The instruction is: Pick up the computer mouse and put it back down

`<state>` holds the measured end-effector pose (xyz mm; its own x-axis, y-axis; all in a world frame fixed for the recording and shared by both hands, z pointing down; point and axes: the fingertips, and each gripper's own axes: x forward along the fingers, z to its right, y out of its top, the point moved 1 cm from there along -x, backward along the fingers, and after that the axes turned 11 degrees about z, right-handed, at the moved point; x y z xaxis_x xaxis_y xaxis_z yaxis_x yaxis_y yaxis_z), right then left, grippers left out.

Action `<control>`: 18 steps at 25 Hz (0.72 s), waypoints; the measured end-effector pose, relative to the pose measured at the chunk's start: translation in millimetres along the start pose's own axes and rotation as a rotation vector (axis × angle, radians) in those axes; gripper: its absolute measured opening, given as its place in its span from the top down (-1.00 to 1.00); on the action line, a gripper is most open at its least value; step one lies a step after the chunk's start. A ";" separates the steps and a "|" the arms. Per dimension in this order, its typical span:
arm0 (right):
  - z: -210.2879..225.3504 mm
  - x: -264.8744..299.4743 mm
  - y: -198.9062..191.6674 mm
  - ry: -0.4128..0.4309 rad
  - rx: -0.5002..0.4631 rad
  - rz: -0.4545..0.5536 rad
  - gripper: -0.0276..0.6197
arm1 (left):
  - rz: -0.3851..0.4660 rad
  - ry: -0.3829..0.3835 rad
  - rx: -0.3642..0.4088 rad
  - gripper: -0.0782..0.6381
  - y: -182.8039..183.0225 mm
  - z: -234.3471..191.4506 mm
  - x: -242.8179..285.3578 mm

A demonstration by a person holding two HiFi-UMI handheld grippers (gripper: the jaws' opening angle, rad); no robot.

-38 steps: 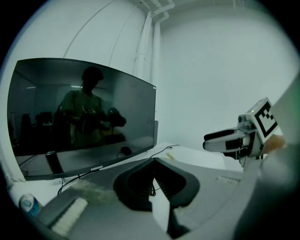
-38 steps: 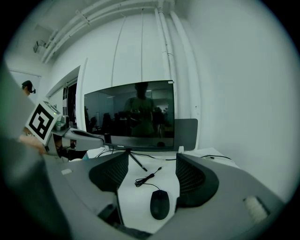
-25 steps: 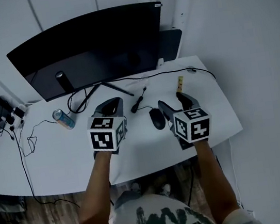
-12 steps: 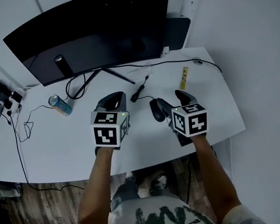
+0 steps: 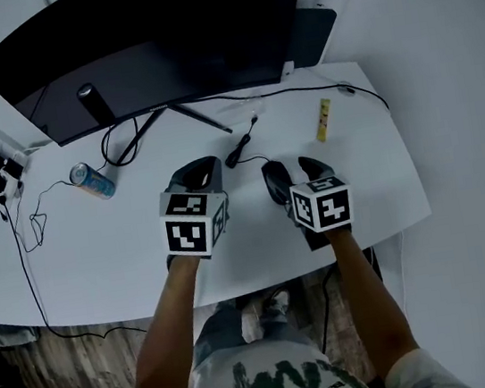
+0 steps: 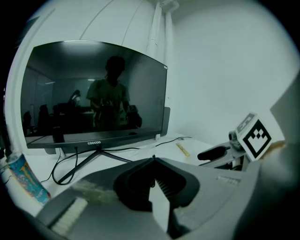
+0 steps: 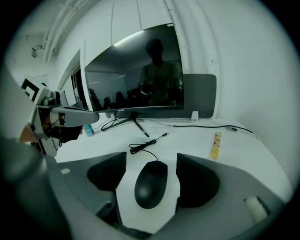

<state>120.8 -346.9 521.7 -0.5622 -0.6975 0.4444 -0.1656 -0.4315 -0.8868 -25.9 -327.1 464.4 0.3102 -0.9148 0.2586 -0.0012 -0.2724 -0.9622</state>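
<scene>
Computer mouse (image 7: 151,183) lies flat on the white counter (image 7: 197,136), directly between the two jaws of the right gripper (image 7: 151,155). These jaws are wide apart and have just been opening a little more. One dark pad stands on each side of the mouse, and a strip of bare counter shows on both sides, so nothing is pressed yet. The jaws of the left gripper (image 6: 152,160) are closed, with their tips meeting, and nothing is between them. It hangs over the counter to the left, apart from the mouse.

I judge the mouse to be light and stiff, a hollow plastic shell that will not bend under the pads. Its sides are smooth and rounded, so it could slip upward out of a weak grip. The best place to hold it seems to be the two long sides near the middle of the body, low down, away from the buttons at the front.

A thin cable (image 7: 143,146) runs from its nose in a loose loop across the counter. It has some slack and should only drag lightly. Further out lie a yellow strip (image 7: 215,144), a can (image 5: 91,180) and the dark monitor (image 7: 136,75).
</scene>
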 end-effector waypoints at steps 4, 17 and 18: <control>2.3 14.8 -20.2 -0.012 0.011 -0.053 -0.13 | -0.021 -0.025 -0.020 0.78 -12.7 -2.4 8.7; 7.9 44.4 -57.2 -0.071 0.032 -0.166 -0.19 | -0.058 -0.085 -0.034 0.78 -32.3 -9.0 19.8; 8.1 46.0 -58.6 -0.076 0.034 -0.174 -0.19 | -0.060 -0.088 -0.033 0.78 -32.7 -10.3 19.6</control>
<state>111.2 -358.3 595.1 -0.4642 -0.6515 0.6001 -0.2267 -0.5675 -0.7915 -29.6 -339.2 501.8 0.3930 -0.8672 0.3058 -0.0106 -0.3368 -0.9415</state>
